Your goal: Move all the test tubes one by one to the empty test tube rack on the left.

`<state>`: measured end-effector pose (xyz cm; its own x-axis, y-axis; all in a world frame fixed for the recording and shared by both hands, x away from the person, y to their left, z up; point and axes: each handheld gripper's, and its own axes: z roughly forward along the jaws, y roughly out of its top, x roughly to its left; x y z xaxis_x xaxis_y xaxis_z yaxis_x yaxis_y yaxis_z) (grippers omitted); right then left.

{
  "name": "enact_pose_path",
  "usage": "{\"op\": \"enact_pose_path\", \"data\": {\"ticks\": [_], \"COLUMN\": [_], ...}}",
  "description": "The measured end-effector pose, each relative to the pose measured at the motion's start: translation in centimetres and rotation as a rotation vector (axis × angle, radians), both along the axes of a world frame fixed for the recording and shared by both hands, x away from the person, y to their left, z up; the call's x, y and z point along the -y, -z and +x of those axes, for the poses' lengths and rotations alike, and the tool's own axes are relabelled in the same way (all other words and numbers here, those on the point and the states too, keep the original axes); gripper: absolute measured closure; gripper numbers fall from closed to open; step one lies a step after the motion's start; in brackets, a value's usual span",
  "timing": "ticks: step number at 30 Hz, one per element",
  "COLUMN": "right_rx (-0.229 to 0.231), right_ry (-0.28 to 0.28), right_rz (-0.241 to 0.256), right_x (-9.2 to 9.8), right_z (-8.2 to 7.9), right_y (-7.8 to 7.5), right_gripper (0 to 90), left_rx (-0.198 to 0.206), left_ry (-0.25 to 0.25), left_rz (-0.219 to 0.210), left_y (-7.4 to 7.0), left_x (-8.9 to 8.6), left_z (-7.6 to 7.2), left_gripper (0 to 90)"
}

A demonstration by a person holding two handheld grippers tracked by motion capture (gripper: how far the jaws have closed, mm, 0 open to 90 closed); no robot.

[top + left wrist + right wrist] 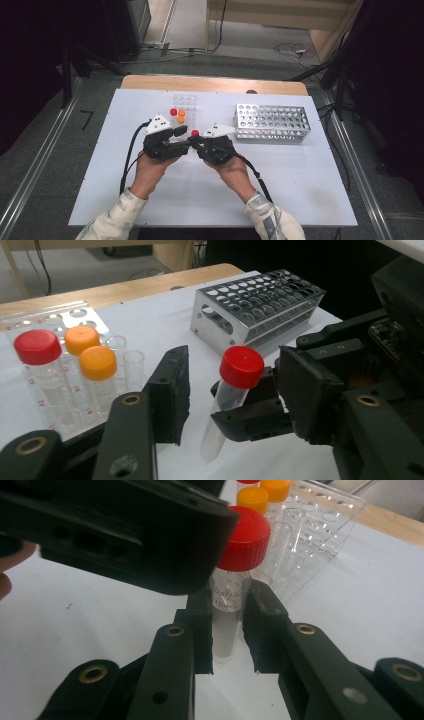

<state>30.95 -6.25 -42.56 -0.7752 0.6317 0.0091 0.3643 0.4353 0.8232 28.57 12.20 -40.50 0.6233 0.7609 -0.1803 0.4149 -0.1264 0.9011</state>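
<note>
Right gripper view: tube pinched below its cap.
My right gripper (229, 630) clamps the red-capped tube (227, 600); light, slick plastic. My left gripper (235, 390) gapes around it.

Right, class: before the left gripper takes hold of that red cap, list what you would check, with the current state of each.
1. Right gripper shut on the red-capped tube: ok.
2. Left gripper open around the cap: ok.
3. Tube upright: not ok, it leans a little.
4. Tube lifted off the table: cannot tell.
5. Clear rack and metal rack stand apart from the jaws: ok.
</note>
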Motion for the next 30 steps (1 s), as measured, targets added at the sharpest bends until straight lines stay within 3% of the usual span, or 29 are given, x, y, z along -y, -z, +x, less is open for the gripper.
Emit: {"op": "enact_pose_path", "data": {"ticks": [9, 30], "right_rx": [-0.001, -0.004], "right_ry": [-0.009, -0.018], "right_rz": [0.008, 0.009], "right_x": [0.06, 0.28], "right_z": [-0.51, -0.78], "right_y": [-0.14, -0.21], "right_gripper": [72.0, 71.9], "left_rx": [0.002, 0.001], "left_ry": [0.020, 0.042], "left_rz": [0.006, 0.016], "left_y": [0.20, 0.35], "left_x": [0.32, 0.68], "left_z": [-0.03, -0.16], "left_gripper": [60.7, 68.7]}}
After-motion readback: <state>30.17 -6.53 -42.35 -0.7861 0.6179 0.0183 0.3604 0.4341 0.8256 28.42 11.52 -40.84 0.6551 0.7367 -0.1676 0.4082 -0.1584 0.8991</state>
